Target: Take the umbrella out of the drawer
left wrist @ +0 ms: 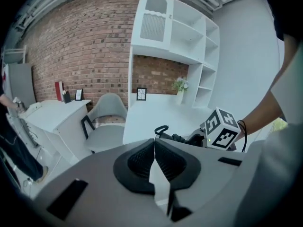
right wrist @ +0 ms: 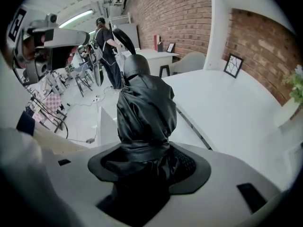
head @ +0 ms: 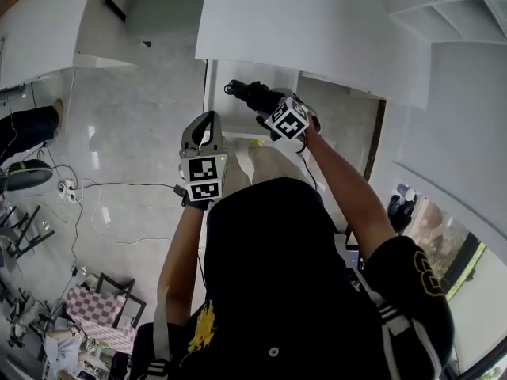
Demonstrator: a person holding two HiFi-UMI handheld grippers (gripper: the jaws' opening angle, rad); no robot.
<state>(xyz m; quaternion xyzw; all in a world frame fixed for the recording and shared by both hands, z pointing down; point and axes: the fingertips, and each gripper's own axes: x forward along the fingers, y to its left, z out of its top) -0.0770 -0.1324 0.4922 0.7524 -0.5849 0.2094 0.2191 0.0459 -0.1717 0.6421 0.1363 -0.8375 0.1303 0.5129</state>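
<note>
The black, folded umbrella (right wrist: 144, 112) is being pinched by the right gripper (right wrist: 144, 157). The jaws are being pressed on its lower part from both sides, and its round end is being pointed away from the gripper.

In the head view the umbrella (head: 247, 93) is being held up in the air, over what looks like the open white drawer (head: 234, 127), near the edge of the white desk (head: 317, 30). The drawer is not being touched by it.

The left gripper (left wrist: 155, 143) is being held close by. Its jaws are being kept pressed together, and nothing is being held between them.

The main part of the job is looking done, because the umbrella is out of the drawer. As a guess, the umbrella needs to be put down somewhere, and maybe the drawer needs to be pushed shut.
</note>
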